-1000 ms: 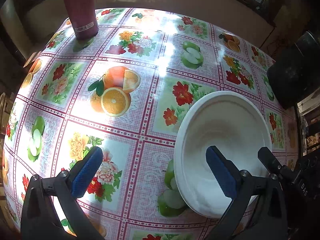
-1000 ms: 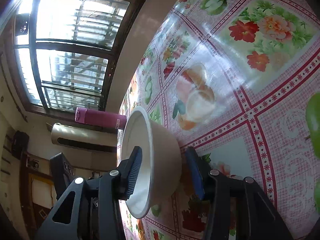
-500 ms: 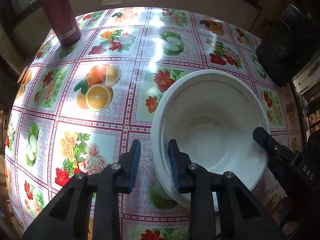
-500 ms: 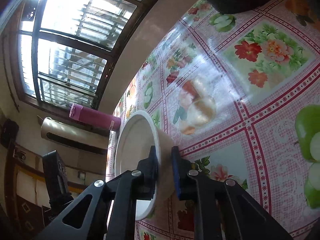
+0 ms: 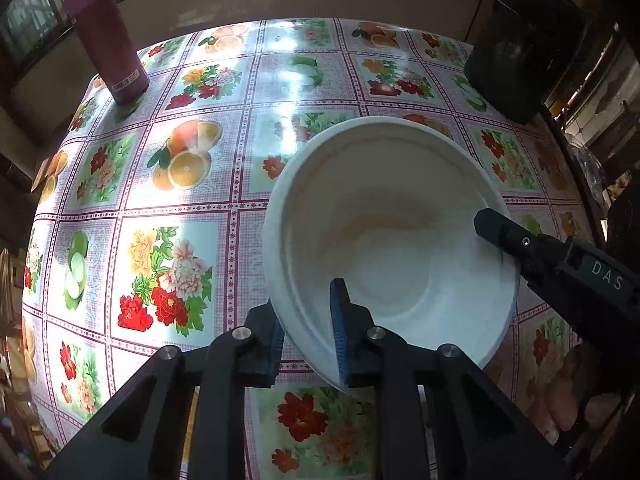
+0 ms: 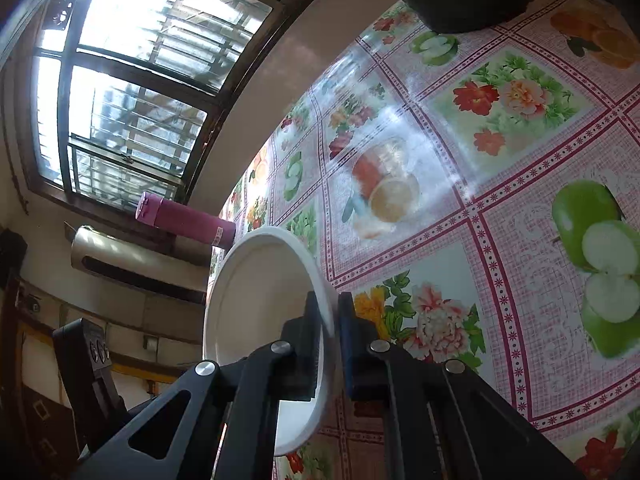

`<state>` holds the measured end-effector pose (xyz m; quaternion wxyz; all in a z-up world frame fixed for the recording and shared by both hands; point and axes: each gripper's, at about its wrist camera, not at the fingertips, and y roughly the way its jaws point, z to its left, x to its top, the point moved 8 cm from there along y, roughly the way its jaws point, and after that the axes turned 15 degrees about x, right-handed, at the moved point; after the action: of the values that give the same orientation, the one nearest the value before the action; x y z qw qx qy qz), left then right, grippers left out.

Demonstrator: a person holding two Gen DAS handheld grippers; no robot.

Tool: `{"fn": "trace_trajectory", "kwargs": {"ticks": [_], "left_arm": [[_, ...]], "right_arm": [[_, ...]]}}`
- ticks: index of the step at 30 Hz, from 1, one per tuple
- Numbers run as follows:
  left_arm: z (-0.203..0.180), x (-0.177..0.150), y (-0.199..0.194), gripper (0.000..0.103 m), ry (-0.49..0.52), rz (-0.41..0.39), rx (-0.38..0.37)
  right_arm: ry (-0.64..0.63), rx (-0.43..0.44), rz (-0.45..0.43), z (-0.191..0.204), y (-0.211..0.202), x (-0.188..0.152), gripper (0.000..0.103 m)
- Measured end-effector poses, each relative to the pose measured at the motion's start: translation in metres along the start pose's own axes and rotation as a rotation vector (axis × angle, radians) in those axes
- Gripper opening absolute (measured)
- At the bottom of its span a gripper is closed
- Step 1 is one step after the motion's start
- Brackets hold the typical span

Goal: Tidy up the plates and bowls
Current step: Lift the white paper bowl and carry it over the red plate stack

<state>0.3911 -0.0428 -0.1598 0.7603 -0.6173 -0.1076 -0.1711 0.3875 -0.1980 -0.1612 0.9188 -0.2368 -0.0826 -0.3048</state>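
A white bowl (image 5: 380,220) is held between both grippers over the flowered tablecloth (image 5: 172,264). My left gripper (image 5: 306,332) is closing on its near-left wall, one blue pad outside and one inside, both touching it. In the right wrist view the bowl (image 6: 260,292) stands on edge, and my right gripper (image 6: 330,320) is shut on its rim. One right finger (image 5: 494,226) shows at the bowl's far right rim. The bowl is empty; its underside is hidden.
A tall pink bottle (image 5: 106,44) stands at the table's far left corner, also the pink bottle (image 6: 184,220) below the window. A dark pot (image 5: 528,40) sits at the far right. The tablecloth (image 6: 500,208) stretches right of the bowl.
Both grippers went from open to closed on opposite sides of the bowl's rim. The bowl has tipped and come up a little with them.
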Motion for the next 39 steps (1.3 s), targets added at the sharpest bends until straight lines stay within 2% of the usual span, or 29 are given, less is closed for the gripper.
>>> {"fn": "trace_trajectory", "kwargs": {"ticks": [5, 11, 17, 22, 28, 34, 39], "left_arm": [[0.021, -0.033, -0.032, 0.019, -0.019, -0.025, -0.027], [0.057, -0.096, -0.081, 0.019, 0.000, -0.075, 0.011], [0.121, -0.172, -0.122, 0.019, -0.052, -0.094, 0.039], [0.185, -0.227, -0.144, 0.019, -0.112, -0.108, 0.106], [0.244, -0.279, -0.142, 0.020, -0.199, -0.084, 0.134], [0.270, -0.313, -0.117, 0.020, -0.235, -0.037, 0.135], [0.277, -0.326, -0.107, 0.021, -0.236, -0.050, 0.150]], "right_arm": [[-0.043, 0.024, 0.047, 0.024, -0.025, -0.043, 0.009], [-0.091, 0.078, 0.105, 0.063, -0.048, -0.115, 0.009], [-0.191, 0.137, 0.192, 0.128, -0.047, -0.195, 0.010], [-0.321, 0.165, 0.274, 0.188, -0.030, -0.265, 0.010], [-0.432, 0.180, 0.363, 0.236, -0.004, -0.339, 0.010], [-0.478, 0.127, 0.427, 0.238, 0.025, -0.385, 0.010], [-0.529, 0.076, 0.446, 0.236, 0.040, -0.406, 0.010]]}}
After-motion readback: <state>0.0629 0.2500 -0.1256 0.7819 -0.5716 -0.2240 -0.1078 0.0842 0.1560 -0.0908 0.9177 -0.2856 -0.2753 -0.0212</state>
